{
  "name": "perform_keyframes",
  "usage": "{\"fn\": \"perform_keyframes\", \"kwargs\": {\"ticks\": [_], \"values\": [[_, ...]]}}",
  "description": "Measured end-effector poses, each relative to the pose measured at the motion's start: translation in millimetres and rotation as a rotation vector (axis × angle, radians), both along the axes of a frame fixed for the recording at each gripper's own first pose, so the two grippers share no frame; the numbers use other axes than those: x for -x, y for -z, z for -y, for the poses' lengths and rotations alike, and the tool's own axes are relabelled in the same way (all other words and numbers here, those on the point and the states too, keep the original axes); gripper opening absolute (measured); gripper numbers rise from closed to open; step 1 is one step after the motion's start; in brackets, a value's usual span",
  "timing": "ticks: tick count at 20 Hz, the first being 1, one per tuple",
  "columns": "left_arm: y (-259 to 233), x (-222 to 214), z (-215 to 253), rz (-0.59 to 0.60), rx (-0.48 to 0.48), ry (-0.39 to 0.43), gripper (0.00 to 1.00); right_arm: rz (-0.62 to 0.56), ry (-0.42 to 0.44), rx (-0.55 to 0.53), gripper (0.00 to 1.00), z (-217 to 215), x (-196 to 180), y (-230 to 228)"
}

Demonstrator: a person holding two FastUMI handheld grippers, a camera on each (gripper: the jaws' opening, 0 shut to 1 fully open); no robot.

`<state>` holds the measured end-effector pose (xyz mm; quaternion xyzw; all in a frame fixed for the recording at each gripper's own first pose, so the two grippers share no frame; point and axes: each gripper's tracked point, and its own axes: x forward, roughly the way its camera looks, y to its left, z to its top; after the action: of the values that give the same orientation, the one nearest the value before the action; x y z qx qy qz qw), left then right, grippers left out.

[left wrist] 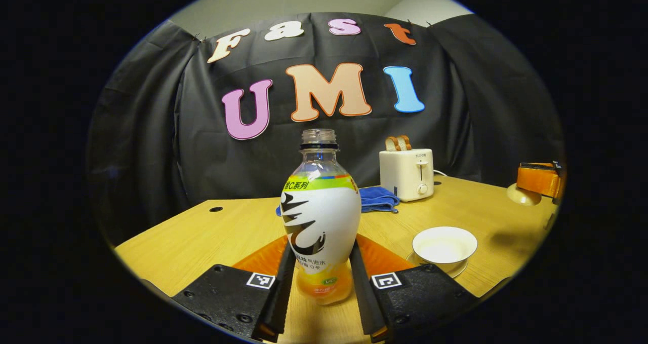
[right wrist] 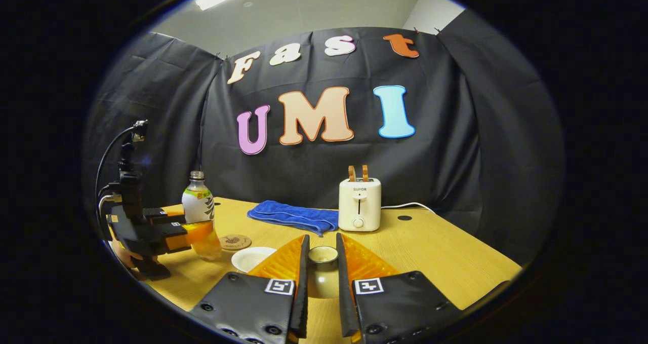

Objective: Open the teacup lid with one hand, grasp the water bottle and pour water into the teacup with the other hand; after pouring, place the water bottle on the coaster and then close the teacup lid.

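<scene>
Water bottle (left wrist: 320, 217) stands uncapped on the table (left wrist: 202, 237) in the left gripper view, clamped by the left gripper (left wrist: 319, 283) beside the open teacup (left wrist: 444, 244), while the right gripper view shows the right gripper (right wrist: 322, 263) pinching the teacup lid (right wrist: 323, 255) above the table.

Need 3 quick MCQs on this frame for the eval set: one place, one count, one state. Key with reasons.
1. Where is the coaster?
A) under the water bottle
B) lying bare beside the bottle
C) on the blue towel

2. How many toast slices stand in the toaster?
A) one
B) two
C) none

3. The teacup is:
A) lidded
B) open
C) tipped over

Key:
1B, the coaster lies uncovered next to the bottle.
2B, two slices stick out of the slots.
3B, its lid sits in the right claw, while the left claw grips the bottle.
</scene>
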<state>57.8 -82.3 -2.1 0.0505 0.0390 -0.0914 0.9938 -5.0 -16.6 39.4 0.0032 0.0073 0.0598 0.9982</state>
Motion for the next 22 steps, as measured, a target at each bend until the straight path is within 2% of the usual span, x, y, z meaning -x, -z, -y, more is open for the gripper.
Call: {"fn": "perform_keyframes", "kwargs": {"ticks": [3, 7, 16, 22], "values": [[-11.0, -1.7, -5.9, 0.02, -0.078, -0.016, 0.54, -0.003, 0.008, 0.006, 0.29, 3.3, -0.4, 2.5], [-23.7, -1.4, -15.9, 0.06, -0.23, -0.032, 0.54, -0.02, 0.004, 0.001, 0.29, 3.7, 0.9, 11.6], [-9.9, 5.2, -10.2, 0.089, -0.568, -0.005, 0.54, -0.031, 0.01, 0.003, 0.29, 7.8, 8.7, 19.3], [7.4, 1.3, -7.1, 0.067, -0.744, 0.036, 0.54, -0.047, 0.028, -0.013, 0.29, 18.4, 15.1, 29.6]]}}
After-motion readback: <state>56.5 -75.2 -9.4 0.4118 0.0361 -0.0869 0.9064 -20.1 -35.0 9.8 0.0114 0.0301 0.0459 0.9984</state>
